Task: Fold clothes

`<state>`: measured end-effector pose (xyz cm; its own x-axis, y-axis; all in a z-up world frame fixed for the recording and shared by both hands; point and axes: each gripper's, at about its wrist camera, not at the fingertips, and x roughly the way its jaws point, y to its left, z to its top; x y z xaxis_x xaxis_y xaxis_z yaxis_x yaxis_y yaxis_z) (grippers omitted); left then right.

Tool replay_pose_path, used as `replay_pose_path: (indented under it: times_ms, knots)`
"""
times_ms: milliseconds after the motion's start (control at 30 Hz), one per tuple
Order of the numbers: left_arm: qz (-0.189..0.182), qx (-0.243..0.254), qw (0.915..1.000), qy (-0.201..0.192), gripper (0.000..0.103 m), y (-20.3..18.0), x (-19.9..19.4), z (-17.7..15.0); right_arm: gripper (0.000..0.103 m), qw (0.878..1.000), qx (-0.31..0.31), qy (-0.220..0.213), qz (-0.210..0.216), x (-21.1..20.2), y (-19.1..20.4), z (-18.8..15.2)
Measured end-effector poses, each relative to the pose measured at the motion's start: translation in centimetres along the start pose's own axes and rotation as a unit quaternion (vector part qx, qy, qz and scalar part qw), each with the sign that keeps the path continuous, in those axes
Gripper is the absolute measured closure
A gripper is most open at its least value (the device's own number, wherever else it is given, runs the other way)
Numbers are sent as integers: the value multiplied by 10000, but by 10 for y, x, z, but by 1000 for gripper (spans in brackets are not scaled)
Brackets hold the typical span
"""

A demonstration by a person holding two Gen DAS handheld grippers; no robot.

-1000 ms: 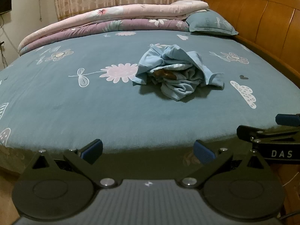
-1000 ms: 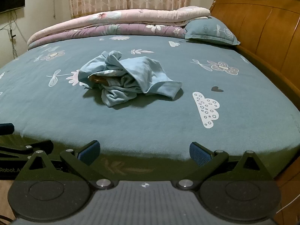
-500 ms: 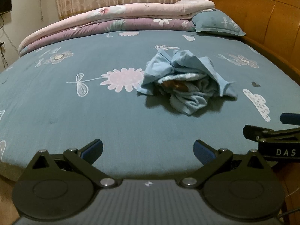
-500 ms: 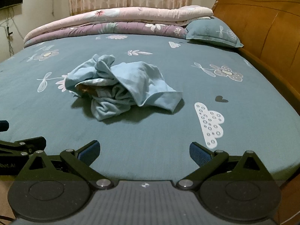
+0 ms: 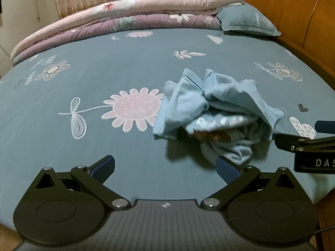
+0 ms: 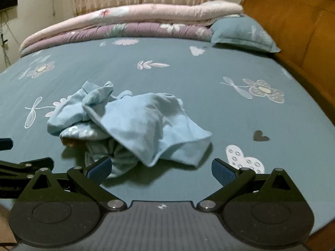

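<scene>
A crumpled light blue cloth garment (image 5: pixel 217 113) lies in a heap on the blue-green bed sheet with pink and white flowers (image 5: pixel 104 73), near the front edge of the bed. Nothing is folded yet.

The left tongs (image 5: pixel 165 166) are spread wide and hold nothing. From them, the heap sits ahead and off to the right, with its near bottom edge just past the right fingertip (image 5: pixel 227 170). The right tongs (image 6: pixel 160 167) are spread wide too, and empty. From them, the heap (image 6: pixel 129 123) sits ahead and a bit to the left, with a loose flap (image 6: pixel 184 146) reaching out between the two fingers.

So the heap lies between the two tongs, and both are close to it. The right tongs look a little better placed, because that flap points right at them. The heap is too bunched up to show a long side. Likely the next job is to grab an edge and spread it flat.

A folded pink and purple quilt (image 5: pixel 125 16) and a blue-green pillow (image 5: pixel 247 23) rest far back, well away.
</scene>
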<state>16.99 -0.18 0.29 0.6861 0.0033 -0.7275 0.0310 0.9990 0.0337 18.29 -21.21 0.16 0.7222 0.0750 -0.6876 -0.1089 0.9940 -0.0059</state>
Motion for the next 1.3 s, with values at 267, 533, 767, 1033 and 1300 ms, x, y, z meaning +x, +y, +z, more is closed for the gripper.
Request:
replay_pose_path:
  times_ms: [267,533,767,1033,1300]
  knots:
    - [112,211,9992,326,1,16,19,43,0,9980,-258,491,293,29,18,38]
    - [-38,399,9971,644,1,30,32,59,0,9965,-290,784,2,50,26,58]
    - [-674,763,9926,669,1,28,40,72,0,9950,179,767,-614,44,7,69]
    - [-1111,1338,9822,709,1,15,67,82,0,9914,333,862,-924,41,14,72]
    - [-1355,1397,9770,876,1,14,96,82,0,9878,319,1080,-1076,48,5,68]
